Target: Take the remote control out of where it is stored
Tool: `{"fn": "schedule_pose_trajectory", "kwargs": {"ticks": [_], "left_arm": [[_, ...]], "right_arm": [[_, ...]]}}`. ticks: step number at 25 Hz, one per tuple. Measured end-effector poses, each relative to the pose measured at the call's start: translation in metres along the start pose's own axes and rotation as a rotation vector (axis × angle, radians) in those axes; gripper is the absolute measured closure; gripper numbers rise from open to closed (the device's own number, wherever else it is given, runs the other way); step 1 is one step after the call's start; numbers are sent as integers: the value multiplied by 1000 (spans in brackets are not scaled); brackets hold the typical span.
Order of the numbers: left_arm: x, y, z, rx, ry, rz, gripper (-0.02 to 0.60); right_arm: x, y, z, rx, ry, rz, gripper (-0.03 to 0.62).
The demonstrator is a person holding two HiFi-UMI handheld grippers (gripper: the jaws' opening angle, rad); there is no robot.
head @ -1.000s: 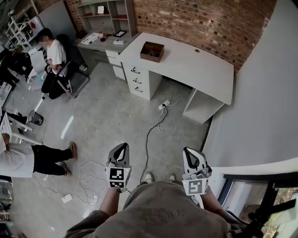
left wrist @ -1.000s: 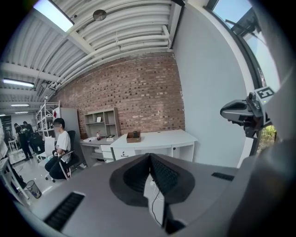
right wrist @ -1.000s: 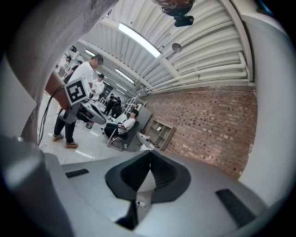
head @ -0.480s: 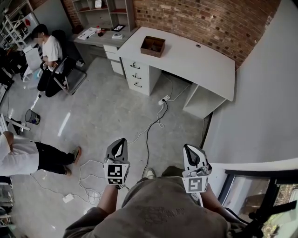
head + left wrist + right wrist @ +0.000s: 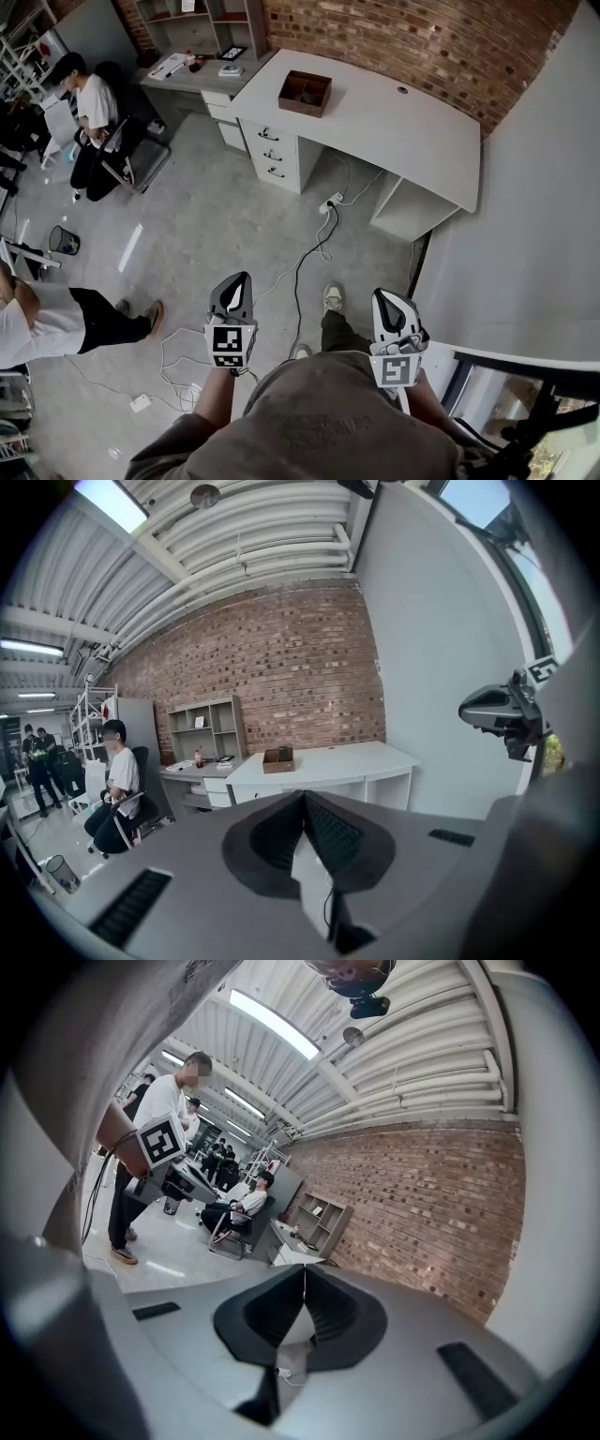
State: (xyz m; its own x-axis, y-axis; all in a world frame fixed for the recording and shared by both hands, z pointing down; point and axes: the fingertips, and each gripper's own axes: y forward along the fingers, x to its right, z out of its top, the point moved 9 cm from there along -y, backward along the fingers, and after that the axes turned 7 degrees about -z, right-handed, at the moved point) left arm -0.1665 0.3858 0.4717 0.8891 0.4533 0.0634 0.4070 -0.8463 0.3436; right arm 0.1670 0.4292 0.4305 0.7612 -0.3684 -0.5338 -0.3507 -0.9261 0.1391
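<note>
No remote control shows in any view. A brown open wooden box (image 5: 305,93) stands on the white desk (image 5: 394,122) by the brick wall, and its contents are too small to make out. Three drawers (image 5: 271,156) sit under the desk's left end. My left gripper (image 5: 234,284) and right gripper (image 5: 390,305) are held low in front of my body, far from the desk, above the floor. Both are shut with nothing between the jaws. In the left gripper view the box (image 5: 277,757) and desk (image 5: 328,759) lie straight ahead beyond the shut left gripper (image 5: 302,800). In the right gripper view the right gripper (image 5: 304,1275) is shut too.
Cables (image 5: 302,258) and a power strip (image 5: 330,208) trail over the floor between me and the desk. A seated person (image 5: 92,105) is at the far left beside a grey desk (image 5: 192,73). Another person (image 5: 56,322) stands at the left. A white wall (image 5: 534,234) runs along the right.
The view has shifted a little toward the desk, and one of my feet has stepped forward. Both grippers stay shut and held low.
</note>
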Motion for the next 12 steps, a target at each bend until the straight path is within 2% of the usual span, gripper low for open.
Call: {"fn": "schedule_pose_trajectory", "kwargs": {"ticks": [7, 9, 12], "left_arm": [[-18, 92, 30, -39, 19, 25, 569], [-26, 119, 41, -65, 19, 49, 569], [-37, 150, 61, -58, 24, 96, 569]], "right_arm": [[61, 95, -30, 29, -7, 39, 580], [86, 128, -34, 55, -17, 48, 580], [114, 168, -42, 90, -10, 68, 580]]}}
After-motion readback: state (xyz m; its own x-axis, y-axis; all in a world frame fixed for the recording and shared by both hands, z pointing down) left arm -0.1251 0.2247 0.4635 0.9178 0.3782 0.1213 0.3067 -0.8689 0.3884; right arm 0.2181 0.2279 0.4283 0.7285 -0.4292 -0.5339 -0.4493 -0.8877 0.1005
